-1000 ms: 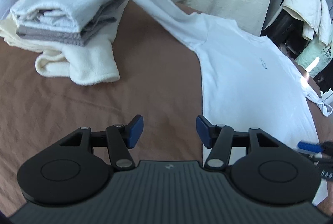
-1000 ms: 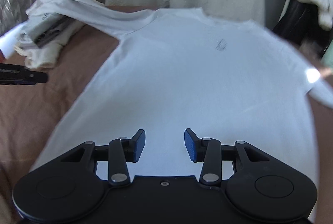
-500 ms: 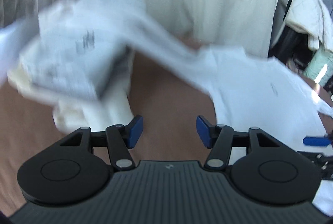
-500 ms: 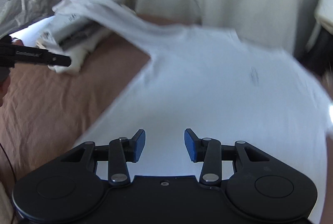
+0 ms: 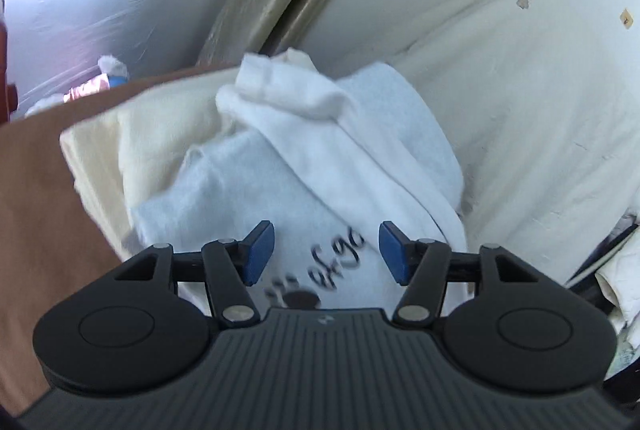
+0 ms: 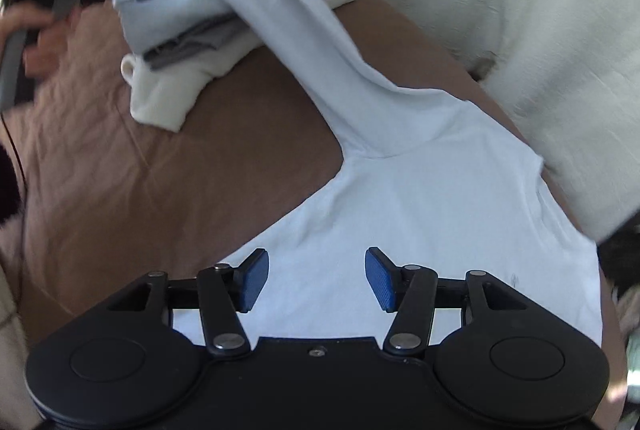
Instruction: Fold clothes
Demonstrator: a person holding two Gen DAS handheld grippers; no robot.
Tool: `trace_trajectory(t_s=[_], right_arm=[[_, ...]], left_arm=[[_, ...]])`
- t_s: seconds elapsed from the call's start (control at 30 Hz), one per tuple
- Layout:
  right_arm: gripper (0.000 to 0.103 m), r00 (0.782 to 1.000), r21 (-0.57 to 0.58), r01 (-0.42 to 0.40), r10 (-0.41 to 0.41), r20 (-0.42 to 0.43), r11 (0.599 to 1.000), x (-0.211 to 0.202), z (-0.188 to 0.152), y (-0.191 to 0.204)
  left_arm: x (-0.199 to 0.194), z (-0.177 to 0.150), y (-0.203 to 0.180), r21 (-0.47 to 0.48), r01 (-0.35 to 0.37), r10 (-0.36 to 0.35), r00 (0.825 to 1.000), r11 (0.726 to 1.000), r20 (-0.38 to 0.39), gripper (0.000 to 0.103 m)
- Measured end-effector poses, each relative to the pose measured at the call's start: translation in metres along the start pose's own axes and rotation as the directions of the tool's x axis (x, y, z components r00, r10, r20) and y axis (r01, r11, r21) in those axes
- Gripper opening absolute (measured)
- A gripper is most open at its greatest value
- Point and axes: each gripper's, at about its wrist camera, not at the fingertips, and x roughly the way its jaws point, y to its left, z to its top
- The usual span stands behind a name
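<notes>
A brown bed sheet (image 6: 168, 158) fills the scene. Right tongs (image 6: 316, 280), opening and empty, hover over the white shirt (image 6: 420, 214). Left tongs (image 5: 326, 250), apart at eleven o'clock, near its sleeve (image 6: 304, 18) draped on the folded stack (image 6: 188, 30); pulling may topple it.

Open room: bare brown bed sheet (image 6: 168, 190), 9 o'clock of the white shirt (image 6: 420, 214) in the right wrist view.
Obstacle: pile of folded clothes (image 6: 208, 26) at 11 o'clock, the shirt's sleeve (image 6: 304, 30) draped over it.
Barrier: cream cloth (image 6: 540, 30) from 12 to 3 o'clock, just beside the shirt.
Left gripper (image 5: 327, 253): hangs over the pile.
</notes>
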Motion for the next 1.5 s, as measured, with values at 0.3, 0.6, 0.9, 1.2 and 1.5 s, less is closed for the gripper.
trace_trajectory(t_s=[0.3, 0.6, 0.9, 1.2, 1.5], right_arm=[[0.059, 0.998, 0.078, -0.053, 0.050, 0.044, 0.996, 0.052, -0.015, -0.050], [0.059, 0.993, 0.244, -0.004, -0.026, 0.119, 0.970, 0.061, -0.029, -0.100], [0.059, 0.955, 0.669, -0.216, 0.011, 0.296, 0.711, 0.046, -0.126, -0.162], [0.059, 0.937, 0.807, -0.328, 0.062, 0.344, 0.492, 0.067, -0.182, -0.186], [0.063, 0.929, 0.674, -0.360, 0.185, 0.320, 0.645, 0.064, -0.190, -0.176]], left_arm=[[0.038, 0.012, -0.014, -0.032, -0.071, 0.072, 0.996, 0.997, 0.056, 0.058], [-0.004, -0.019, -0.100, 0.210, 0.080, -0.123, 0.972, 0.974, 0.200, 0.005], [0.009, -0.137, -0.228, 0.274, 0.527, -0.474, 0.848, 0.804, -0.239, 0.028], [0.055, -0.167, -0.203, 0.420, 0.328, -0.230, 0.936, 0.846, -0.266, 0.053], [0.112, -0.142, -0.146, 0.338, 0.122, -0.034, 0.967, 0.933, -0.254, 0.053]])
